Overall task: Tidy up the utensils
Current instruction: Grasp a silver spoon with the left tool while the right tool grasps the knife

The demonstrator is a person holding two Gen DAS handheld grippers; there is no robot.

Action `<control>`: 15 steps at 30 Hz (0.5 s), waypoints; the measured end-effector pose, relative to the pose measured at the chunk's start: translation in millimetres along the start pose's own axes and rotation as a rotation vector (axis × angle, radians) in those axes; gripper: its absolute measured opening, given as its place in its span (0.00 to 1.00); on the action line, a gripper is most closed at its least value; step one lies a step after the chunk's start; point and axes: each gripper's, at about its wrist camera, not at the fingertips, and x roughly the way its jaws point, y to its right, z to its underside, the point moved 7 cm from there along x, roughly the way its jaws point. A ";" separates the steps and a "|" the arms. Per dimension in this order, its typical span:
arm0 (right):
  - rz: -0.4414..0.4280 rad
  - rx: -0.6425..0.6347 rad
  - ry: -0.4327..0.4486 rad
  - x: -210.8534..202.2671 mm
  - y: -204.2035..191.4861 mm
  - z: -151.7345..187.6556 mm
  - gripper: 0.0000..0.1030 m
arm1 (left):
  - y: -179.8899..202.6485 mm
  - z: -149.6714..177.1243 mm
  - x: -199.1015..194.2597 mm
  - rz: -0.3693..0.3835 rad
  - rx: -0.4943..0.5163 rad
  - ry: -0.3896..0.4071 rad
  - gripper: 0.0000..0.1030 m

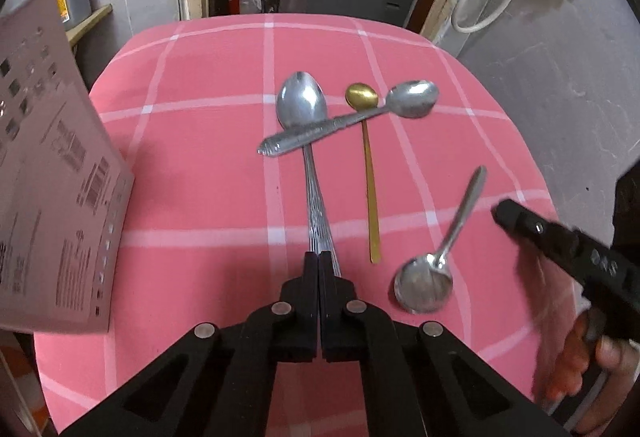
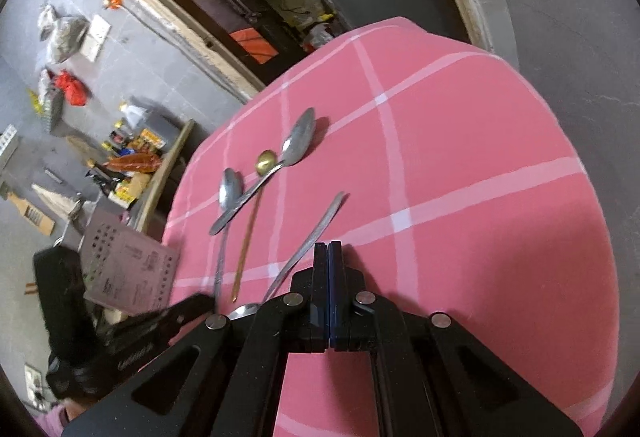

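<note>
Judging the 4 spoons stiff, light, slick: my left gripper (image 1: 319, 257) sits clenched at the long spoon (image 1: 301, 105) handle; right gripper (image 2: 328, 249) clenched, empty, toward 4 o'clock.

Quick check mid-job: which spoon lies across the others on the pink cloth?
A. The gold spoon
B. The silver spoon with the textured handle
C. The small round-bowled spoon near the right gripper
B: the textured-handle silver spoon lies diagonally over the long silver spoon and the gold spoon, while the small round-bowled spoon lies apart from them.
</note>
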 end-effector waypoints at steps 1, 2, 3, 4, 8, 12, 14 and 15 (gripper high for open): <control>0.007 -0.002 -0.005 2.1 0.2 -2.3 0.01 | -0.3 1.0 -0.3 -0.005 0.004 0.005 0.01; 0.007 -0.005 -0.007 3.1 0.0 -4.4 0.01 | -0.4 0.6 -1.0 -0.006 0.011 0.020 0.01; 0.008 -0.012 -0.007 4.4 -1.0 -6.3 0.03 | 1.1 -1.1 -3.4 0.001 0.016 0.049 0.01; 0.008 -0.017 -0.008 5.8 -1.5 -8.1 0.05 | 1.8 -3.0 -4.8 0.007 0.016 0.070 0.01; -0.010 -0.024 -0.018 13.8 -5.3 -15.5 0.16 | 5.0 -20.8 -7.5 0.022 0.013 0.150 0.01; -0.012 -0.057 -0.024 21.8 -9.6 -21.3 0.20 | 8.7 -44.1 -3.9 0.061 0.016 0.196 0.02; -0.019 -0.070 -0.026 24.5 -9.0 -24.4 0.20 | 12.7 -56.5 -0.7 0.082 0.029 0.218 0.03; -0.023 -0.076 -0.028 26.6 -8.8 -25.8 0.19 | 14.2 -64.3 2.5 0.097 0.032 0.228 0.04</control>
